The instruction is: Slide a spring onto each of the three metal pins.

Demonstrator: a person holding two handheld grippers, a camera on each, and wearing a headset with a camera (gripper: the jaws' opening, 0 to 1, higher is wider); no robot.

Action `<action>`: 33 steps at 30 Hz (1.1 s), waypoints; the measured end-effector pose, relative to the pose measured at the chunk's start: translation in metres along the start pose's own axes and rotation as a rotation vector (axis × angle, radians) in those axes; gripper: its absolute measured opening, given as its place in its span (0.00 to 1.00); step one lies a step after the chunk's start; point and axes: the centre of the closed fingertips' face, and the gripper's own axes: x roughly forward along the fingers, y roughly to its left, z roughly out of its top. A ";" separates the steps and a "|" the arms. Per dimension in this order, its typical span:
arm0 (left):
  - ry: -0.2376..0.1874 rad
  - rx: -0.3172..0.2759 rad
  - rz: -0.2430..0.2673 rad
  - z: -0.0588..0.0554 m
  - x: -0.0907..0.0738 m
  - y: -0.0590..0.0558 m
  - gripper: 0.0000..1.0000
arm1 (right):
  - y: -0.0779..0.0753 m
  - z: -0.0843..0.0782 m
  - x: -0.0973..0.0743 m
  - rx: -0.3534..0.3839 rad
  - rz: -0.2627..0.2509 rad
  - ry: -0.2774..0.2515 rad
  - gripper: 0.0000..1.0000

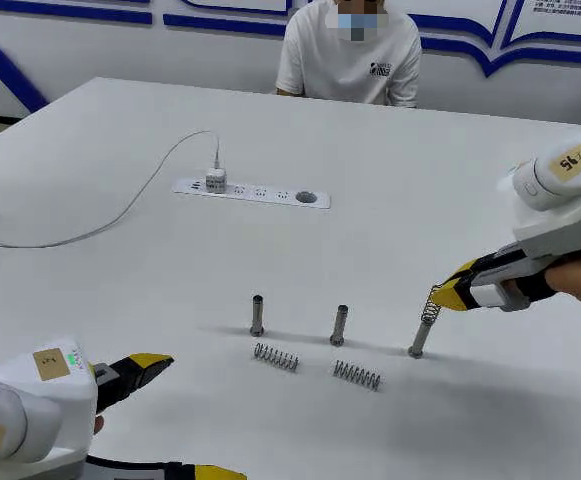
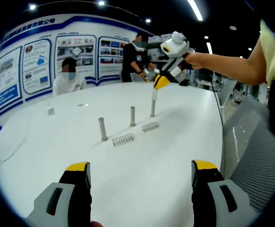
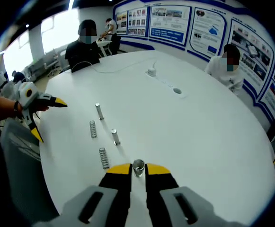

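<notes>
Spring [image 1: 430, 306] gripped by right tongs [image 1: 440, 296], lower end set at top of pin [image 1: 419, 340] just below tips. Left tongs [image 2: 141, 165] held wide apart, unloaded; loose springs [image 1: 275, 357] [image 1: 356, 375], bare pins [image 1: 257, 315] [image 1: 339, 325] ahead on bench [image 1: 170, 280].

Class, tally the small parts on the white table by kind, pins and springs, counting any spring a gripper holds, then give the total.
Upright grey metal pins: 3
Silver coil springs: 3, two lying loose, one held by the right gripper
Total: 6
</notes>
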 end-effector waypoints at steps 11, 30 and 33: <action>0.002 0.002 0.000 0.001 0.001 0.000 0.89 | -0.001 -0.002 0.004 -0.001 0.002 0.006 0.12; 0.012 -0.008 0.003 -0.004 0.001 -0.001 0.89 | -0.001 -0.015 0.021 0.006 0.007 0.029 0.12; 0.015 -0.009 0.003 -0.006 0.001 0.000 0.89 | 0.000 -0.018 0.024 0.009 0.009 0.033 0.12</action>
